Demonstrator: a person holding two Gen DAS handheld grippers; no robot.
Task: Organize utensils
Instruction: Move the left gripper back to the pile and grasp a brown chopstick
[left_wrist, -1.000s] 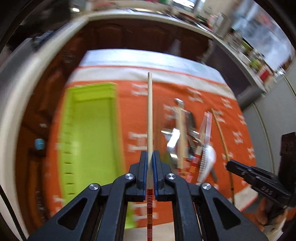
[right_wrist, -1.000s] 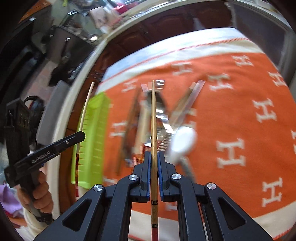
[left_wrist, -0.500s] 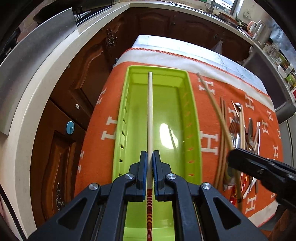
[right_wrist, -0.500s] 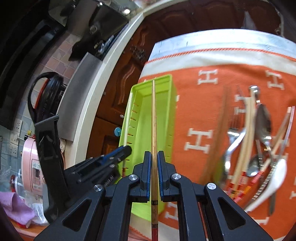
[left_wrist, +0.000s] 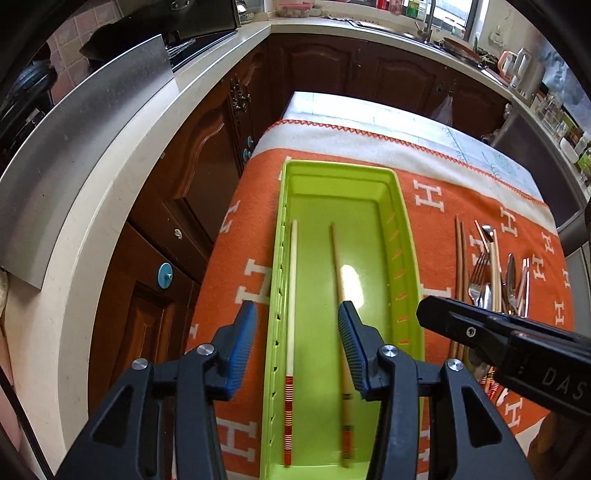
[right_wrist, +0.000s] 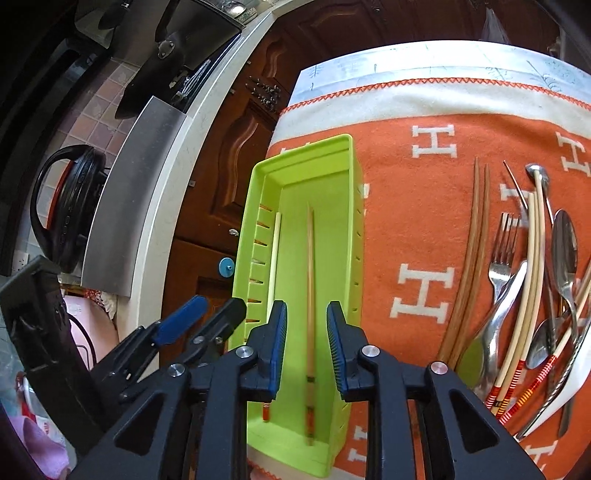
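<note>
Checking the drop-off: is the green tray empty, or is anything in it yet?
Not empty. Two chopsticks lie lengthwise in the green tray: a pale one by its left wall, a tan one near the middle.

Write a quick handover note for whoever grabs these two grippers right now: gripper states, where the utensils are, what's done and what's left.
Left gripper: jaws have just been opening, nothing pinched.
Right gripper: jaws also just opening, nothing pinched.
Green tray: pale chopstick lies by its left wall; tan chopstick lies mid-tray, apart from it.
Done: those two chopsticks are dropped in the tray.
Left: the utensil pile on the orange cloth to the tray's right, with brown chopsticks, fork, spoons and more chopsticks.
</note>
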